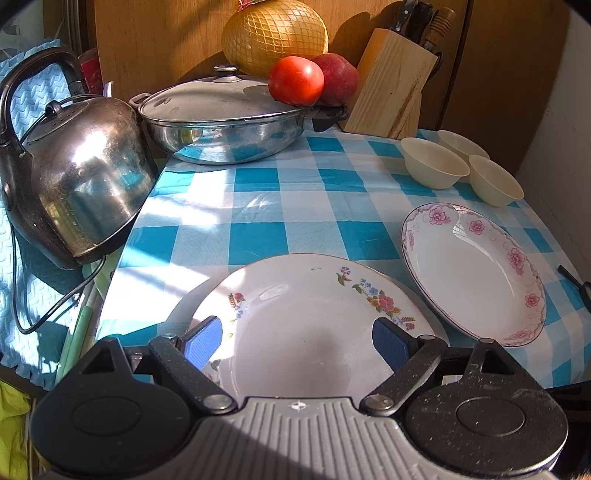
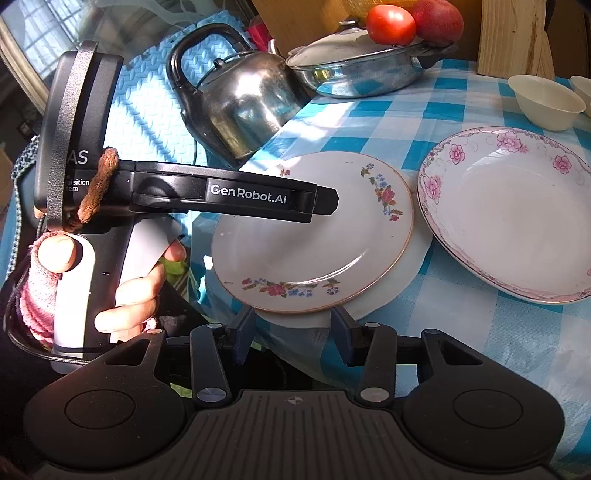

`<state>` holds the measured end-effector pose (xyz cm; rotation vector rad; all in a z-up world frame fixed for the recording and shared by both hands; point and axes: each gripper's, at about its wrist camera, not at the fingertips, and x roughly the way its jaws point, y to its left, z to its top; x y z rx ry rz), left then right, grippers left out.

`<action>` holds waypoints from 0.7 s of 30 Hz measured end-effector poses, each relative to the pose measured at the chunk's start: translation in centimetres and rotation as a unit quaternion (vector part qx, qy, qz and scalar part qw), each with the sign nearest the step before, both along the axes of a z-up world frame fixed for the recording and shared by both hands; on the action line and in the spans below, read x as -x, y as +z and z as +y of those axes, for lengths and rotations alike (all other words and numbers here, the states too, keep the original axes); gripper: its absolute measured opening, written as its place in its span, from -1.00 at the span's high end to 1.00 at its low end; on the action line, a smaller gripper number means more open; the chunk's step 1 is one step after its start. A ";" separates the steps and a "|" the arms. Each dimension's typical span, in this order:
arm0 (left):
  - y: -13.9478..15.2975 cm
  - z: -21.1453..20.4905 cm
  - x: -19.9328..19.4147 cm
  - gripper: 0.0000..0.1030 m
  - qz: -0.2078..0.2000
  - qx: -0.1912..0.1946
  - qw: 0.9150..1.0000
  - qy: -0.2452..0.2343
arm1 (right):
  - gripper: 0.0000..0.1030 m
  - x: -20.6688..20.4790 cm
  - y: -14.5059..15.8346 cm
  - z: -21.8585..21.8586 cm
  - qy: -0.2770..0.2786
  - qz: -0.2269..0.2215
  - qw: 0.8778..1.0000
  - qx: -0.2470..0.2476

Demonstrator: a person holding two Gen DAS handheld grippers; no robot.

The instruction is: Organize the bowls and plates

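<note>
A flat plate with coloured flowers [image 1: 306, 325] [image 2: 314, 236] lies on a plain white plate [image 2: 406, 273] at the table's near left. A deeper plate with pink flowers [image 1: 472, 273] [image 2: 513, 210] lies to its right. Three cream bowls [image 1: 434, 166] stand at the far right; one shows in the right wrist view [image 2: 546, 101]. My left gripper [image 1: 297, 341] is open just above the flowered plate, touching nothing; it also shows in the right wrist view [image 2: 317, 201]. My right gripper [image 2: 291, 332] is open and empty at the near edge of the plates.
A steel kettle [image 1: 81, 192] sits at the left edge on a blue mat. A lidded steel pan [image 1: 229, 122] with a tomato [image 1: 295, 80] and apple stands at the back, next to a wooden knife block [image 1: 391, 85] and a netted pomelo [image 1: 275, 33].
</note>
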<state>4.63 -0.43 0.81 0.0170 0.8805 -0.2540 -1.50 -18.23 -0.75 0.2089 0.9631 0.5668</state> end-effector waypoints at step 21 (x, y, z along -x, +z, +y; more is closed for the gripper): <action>-1.0 0.4 -2.0 -0.61 0.050 0.030 0.998 0.013 | 0.06 -5.1 -1.0 0.3 -0.069 0.039 0.997 0.013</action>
